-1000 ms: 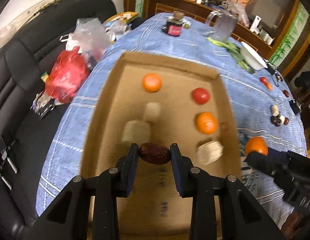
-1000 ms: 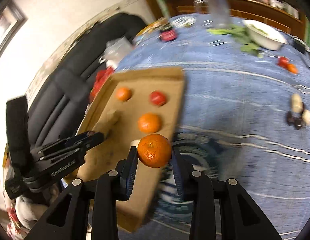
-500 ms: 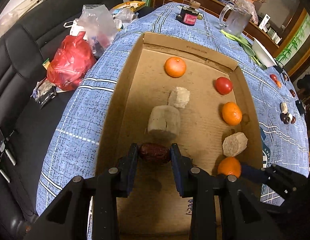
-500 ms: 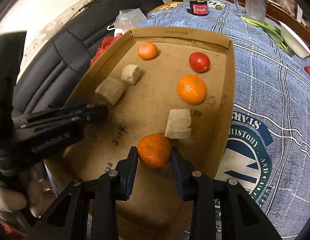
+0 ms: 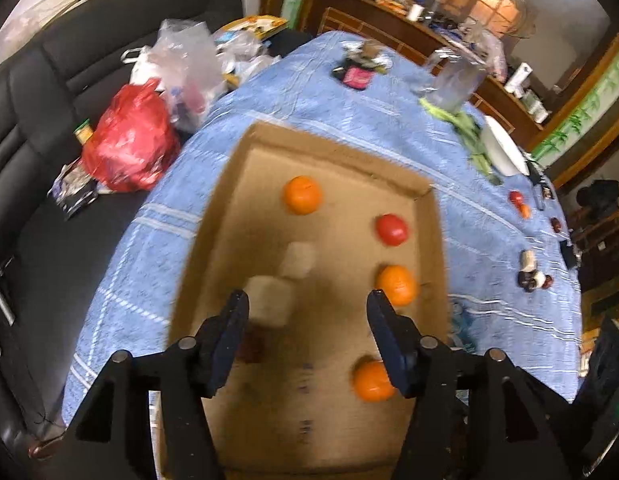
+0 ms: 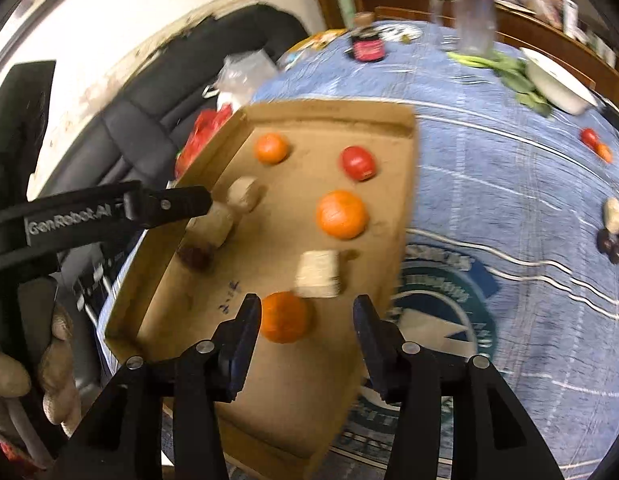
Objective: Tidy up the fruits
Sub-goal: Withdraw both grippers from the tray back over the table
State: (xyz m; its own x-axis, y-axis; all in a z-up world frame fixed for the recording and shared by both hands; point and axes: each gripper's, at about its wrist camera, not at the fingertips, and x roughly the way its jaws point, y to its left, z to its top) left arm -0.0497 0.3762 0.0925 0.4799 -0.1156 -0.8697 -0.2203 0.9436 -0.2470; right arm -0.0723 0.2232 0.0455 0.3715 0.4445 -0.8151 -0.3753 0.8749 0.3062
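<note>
Cardboard forms the shallow tray (image 6: 405,184), its matte brown floor ringed by low folded walls, resting on a blue checked tablecloth (image 6: 509,208). Both black two-finger tongs have just been opening. The left gripper (image 5: 307,336) now gapes with nothing between its flat pads; the wrinkled dark red date (image 6: 194,257) lies on the tray floor beside a pale rough block (image 6: 211,222). The right gripper (image 6: 305,334) stands apart too, its left pad just beside a round, dimpled orange (image 6: 284,317) sitting on the cardboard. Two more oranges (image 6: 342,214) and a smooth red tomato (image 6: 358,163) lie farther back.
</note>
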